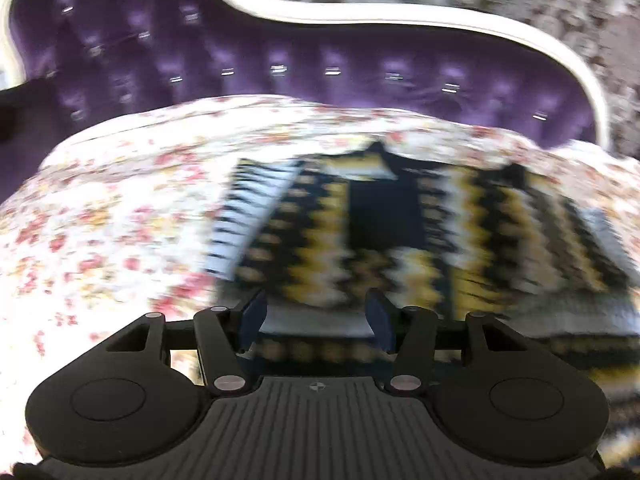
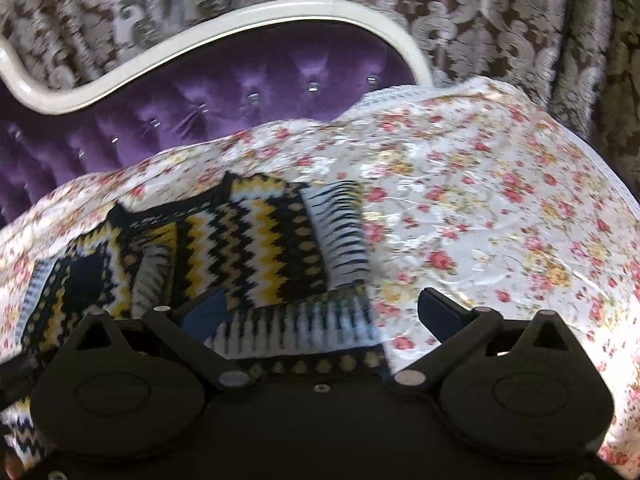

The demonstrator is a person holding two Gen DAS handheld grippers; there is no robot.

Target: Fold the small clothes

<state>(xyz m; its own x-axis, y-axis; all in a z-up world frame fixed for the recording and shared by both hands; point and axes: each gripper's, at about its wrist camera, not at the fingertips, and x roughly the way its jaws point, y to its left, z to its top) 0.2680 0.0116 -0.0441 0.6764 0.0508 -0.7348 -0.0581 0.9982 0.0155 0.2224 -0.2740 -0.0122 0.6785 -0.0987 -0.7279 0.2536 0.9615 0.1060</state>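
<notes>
A small knitted sweater (image 1: 400,232) with black, yellow and white zigzag bands lies spread on a floral bedspread (image 1: 112,216). Its sleeves with striped cuffs are folded in over the body. My left gripper (image 1: 316,316) is open just above the sweater's near hem, holding nothing. In the right wrist view the sweater (image 2: 256,248) lies left of centre. My right gripper (image 2: 320,312) is wide open over the sweater's near right corner, one finger over the knit and one over the bedspread (image 2: 500,208).
A purple tufted headboard (image 1: 280,52) with a curved white frame (image 1: 360,16) stands behind the bed; it also shows in the right wrist view (image 2: 224,92). Patterned grey-brown curtains (image 2: 520,20) hang behind. The left wrist view is motion-blurred.
</notes>
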